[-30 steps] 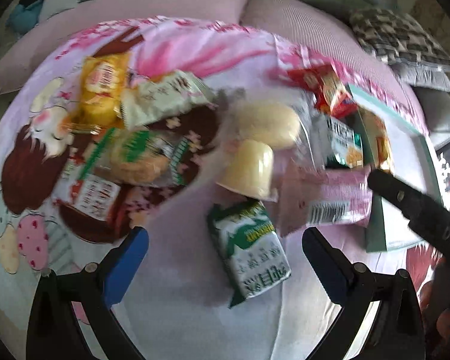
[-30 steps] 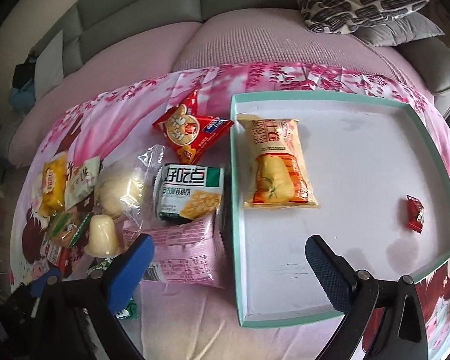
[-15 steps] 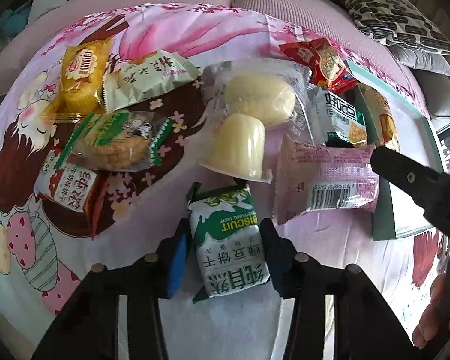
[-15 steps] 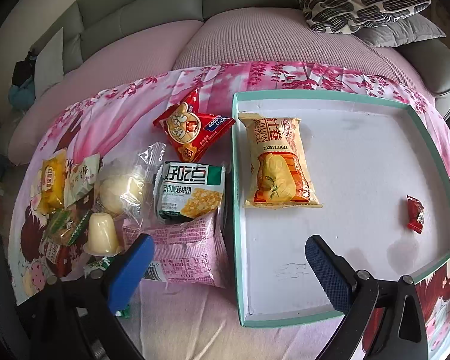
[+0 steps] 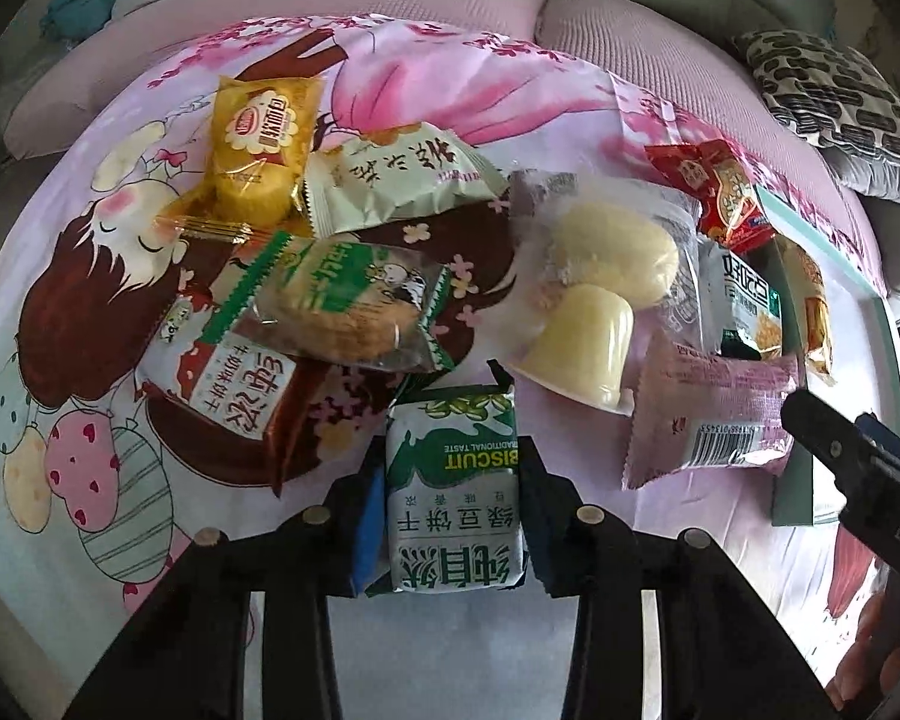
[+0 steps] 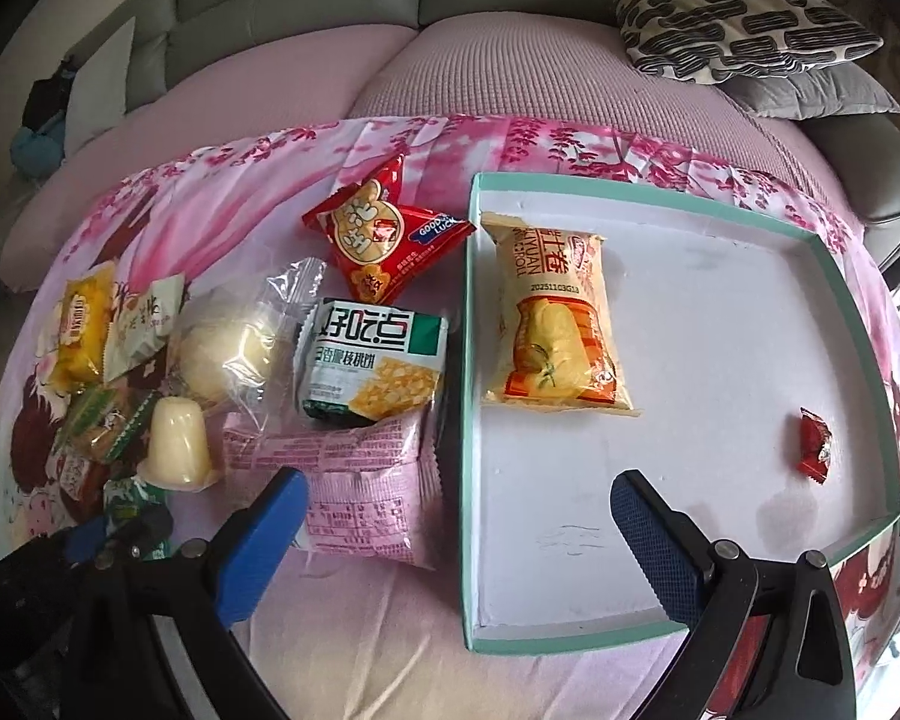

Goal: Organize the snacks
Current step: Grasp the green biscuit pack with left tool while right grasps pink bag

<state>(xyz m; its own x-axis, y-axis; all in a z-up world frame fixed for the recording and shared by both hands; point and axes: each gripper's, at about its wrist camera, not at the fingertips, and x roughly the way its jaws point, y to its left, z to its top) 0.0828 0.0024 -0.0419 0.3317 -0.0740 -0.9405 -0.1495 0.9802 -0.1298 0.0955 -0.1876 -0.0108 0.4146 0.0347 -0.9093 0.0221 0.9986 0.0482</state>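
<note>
A green and white biscuit pack (image 5: 455, 480) lies on the pink printed cloth, between the blue pads of my left gripper (image 5: 453, 477). Its jaws are closing and both pads press the pack's sides. In the right wrist view that gripper (image 6: 99, 540) sits low at the left over the same pack (image 6: 129, 495). My right gripper (image 6: 456, 486) hangs open over the tray's left rim with nothing between its fingers. The teal-rimmed white tray (image 6: 648, 198) holds a yellow egg-roll pack (image 6: 552, 324) and a small red candy (image 6: 815, 446).
Loose snacks crowd the cloth left of the tray: a pink pack (image 6: 366, 486), a jelly cup (image 5: 582, 348), a wrapped bun (image 5: 612, 246), a red pack (image 6: 378, 234), a cracker pack (image 6: 372, 366) and a yellow cake (image 5: 258, 144). A sofa and a patterned pillow (image 6: 744, 18) lie behind.
My left gripper has gone from wide open to closed around the green biscuit pack, moving in over it. The right gripper has stayed in place, still open.
</note>
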